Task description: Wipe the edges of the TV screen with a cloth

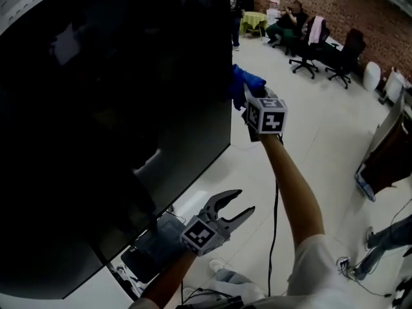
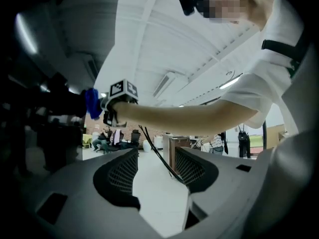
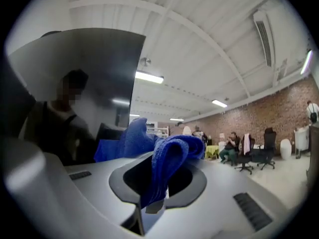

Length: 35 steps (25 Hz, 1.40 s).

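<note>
A large dark TV screen (image 1: pixel 103 127) fills the left of the head view. Its right edge (image 1: pixel 231 76) runs vertically. My right gripper (image 1: pixel 248 98) is shut on a blue cloth (image 1: pixel 246 82) and holds it against that right edge, up high. In the right gripper view the blue cloth (image 3: pixel 167 156) bunches between the jaws, next to the screen (image 3: pixel 84 83), which mirrors it. My left gripper (image 1: pixel 239 206) hangs open and holds nothing, low down below the screen's lower right corner. In the left gripper view the open left gripper (image 2: pixel 155 171) points at the cloth (image 2: pixel 92 103).
A white floor (image 1: pixel 322 127) spreads to the right. Office chairs (image 1: pixel 331 53) and seated people (image 1: pixel 290 21) are far back by a brick wall. A framed panel (image 1: pixel 386 153) leans at the right. A black cable (image 1: pixel 275 217) hangs from my right arm. A device (image 1: pixel 151 246) lies under the screen.
</note>
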Each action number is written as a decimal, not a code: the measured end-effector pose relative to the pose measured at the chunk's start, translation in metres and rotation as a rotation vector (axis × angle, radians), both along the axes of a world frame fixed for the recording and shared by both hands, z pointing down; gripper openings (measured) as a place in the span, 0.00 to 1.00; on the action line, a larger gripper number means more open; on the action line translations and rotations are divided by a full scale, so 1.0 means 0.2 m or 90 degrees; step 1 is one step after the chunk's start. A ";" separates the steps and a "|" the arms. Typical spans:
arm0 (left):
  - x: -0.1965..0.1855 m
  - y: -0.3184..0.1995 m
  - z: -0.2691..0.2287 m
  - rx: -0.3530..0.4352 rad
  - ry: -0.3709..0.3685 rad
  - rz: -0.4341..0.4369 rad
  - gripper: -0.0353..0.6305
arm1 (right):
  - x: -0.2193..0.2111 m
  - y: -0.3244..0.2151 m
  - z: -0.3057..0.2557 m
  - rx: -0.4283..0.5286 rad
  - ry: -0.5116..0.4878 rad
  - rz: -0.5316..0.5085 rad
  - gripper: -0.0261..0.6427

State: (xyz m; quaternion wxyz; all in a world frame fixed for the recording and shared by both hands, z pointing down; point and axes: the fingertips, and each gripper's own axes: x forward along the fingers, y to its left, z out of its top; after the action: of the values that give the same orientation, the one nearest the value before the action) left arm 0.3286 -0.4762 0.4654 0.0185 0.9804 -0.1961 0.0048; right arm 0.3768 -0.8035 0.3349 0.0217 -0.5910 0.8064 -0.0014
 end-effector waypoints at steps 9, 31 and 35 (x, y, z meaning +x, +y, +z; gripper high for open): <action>-0.18 -0.05 0.38 -0.046 0.006 -0.043 0.37 | -0.02 0.01 1.41 -0.231 -0.029 -0.004 0.14; -1.08 0.29 0.50 -0.072 0.040 -0.299 0.37 | -0.95 0.73 1.93 -0.364 -0.090 -0.157 0.14; -1.32 0.44 0.42 -0.057 0.034 -0.363 0.37 | -1.27 1.01 1.91 -0.370 -0.038 -0.233 0.14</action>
State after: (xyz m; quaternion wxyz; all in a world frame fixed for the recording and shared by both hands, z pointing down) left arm 0.0656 -0.3883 0.5488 0.0679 0.8835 -0.4632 -0.0179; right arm 0.1237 -0.6014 0.7173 -0.1248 -0.4177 0.8639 -0.2524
